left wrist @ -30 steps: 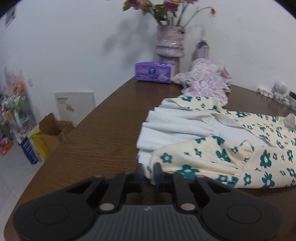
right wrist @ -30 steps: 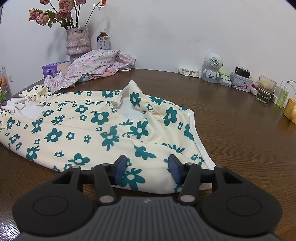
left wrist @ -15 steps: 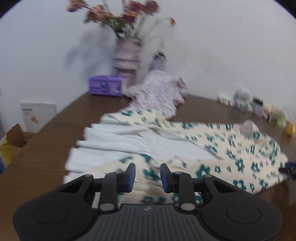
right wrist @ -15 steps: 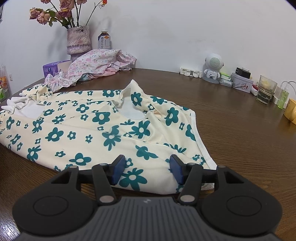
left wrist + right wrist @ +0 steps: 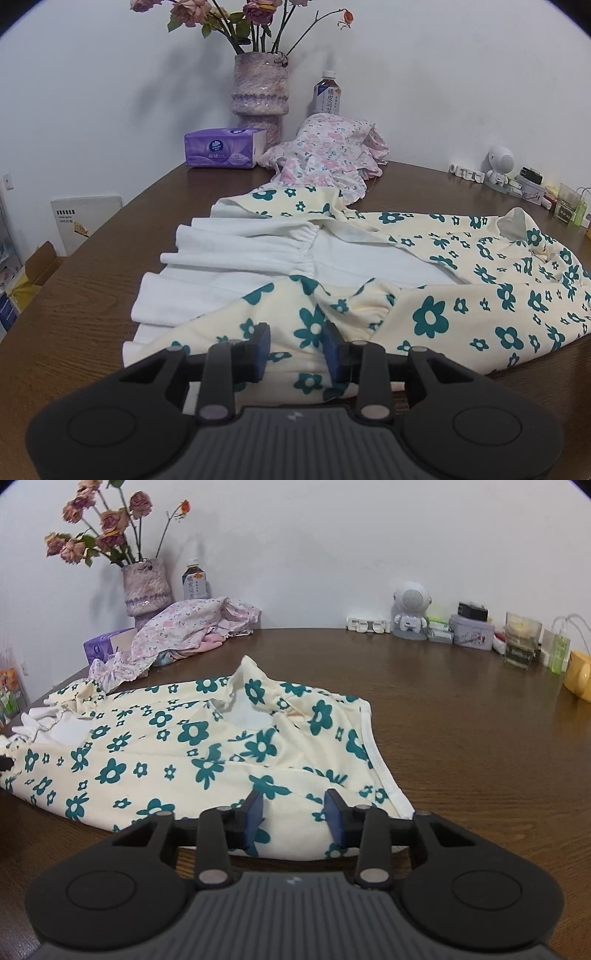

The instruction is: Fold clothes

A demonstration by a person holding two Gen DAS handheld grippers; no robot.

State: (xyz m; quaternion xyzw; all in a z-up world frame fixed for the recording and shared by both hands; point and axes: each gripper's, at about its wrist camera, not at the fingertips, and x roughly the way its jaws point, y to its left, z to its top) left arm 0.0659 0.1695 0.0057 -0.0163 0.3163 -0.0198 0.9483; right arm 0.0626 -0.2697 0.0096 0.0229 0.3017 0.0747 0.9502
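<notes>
Hovering over the near hem of the flowered dress [image 5: 436, 291] spread on the table [image 5: 96, 280], the left gripper [image 5: 295, 345] is opening and the right gripper [image 5: 293, 818] closing, neither pinching cloth yet, so the next move likely calls for gripping that edge and folding it toward the vase [image 5: 260, 92].

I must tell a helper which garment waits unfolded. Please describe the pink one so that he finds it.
Find the vase at the table's far edge. The pink garment lies crumpled beside it; its small pink flowers differ from the dress's green ones.

Brown wooden table [image 5: 461, 716] bears flowered dress [image 5: 155, 753], vase [image 5: 260, 92].
</notes>
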